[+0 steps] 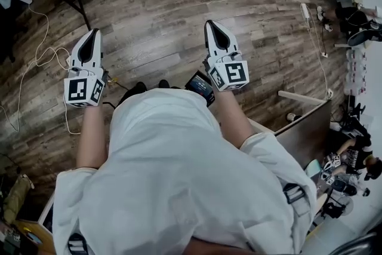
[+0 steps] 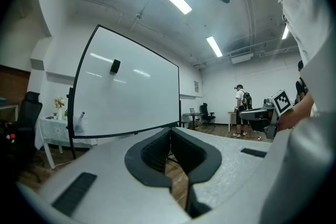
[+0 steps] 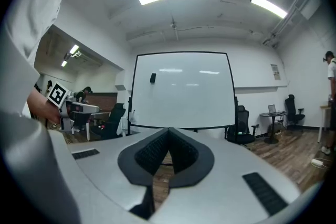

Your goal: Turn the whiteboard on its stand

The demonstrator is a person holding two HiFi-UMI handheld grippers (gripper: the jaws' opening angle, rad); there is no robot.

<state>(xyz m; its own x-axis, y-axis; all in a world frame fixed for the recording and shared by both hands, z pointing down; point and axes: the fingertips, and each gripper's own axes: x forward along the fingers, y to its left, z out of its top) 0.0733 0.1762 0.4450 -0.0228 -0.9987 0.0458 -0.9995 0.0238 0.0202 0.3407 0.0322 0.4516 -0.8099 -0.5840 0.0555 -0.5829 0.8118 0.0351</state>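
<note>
The whiteboard [image 2: 131,92] has a black frame and stands upright on its stand a few steps ahead of me. A small black magnet [image 2: 115,66] sticks to its upper left. The right gripper view faces the whiteboard [image 3: 181,89] almost square on. In the head view the stand's black legs [image 1: 77,6] cross the wood floor at the top. My left gripper [image 1: 94,31] and right gripper [image 1: 209,24] are held out side by side, both shut and empty, well short of the board. The left gripper [image 2: 170,131] and the right gripper [image 3: 169,131] show their pads pressed together.
White cables [image 1: 42,57] trail over the floor at the left, and a power strip [image 1: 305,11] lies at the right. A wooden desk [image 1: 304,128] stands at my right. A cloth-covered table [image 2: 55,126] and black chairs [image 3: 241,123] flank the board. A person [image 2: 241,102] stands far off.
</note>
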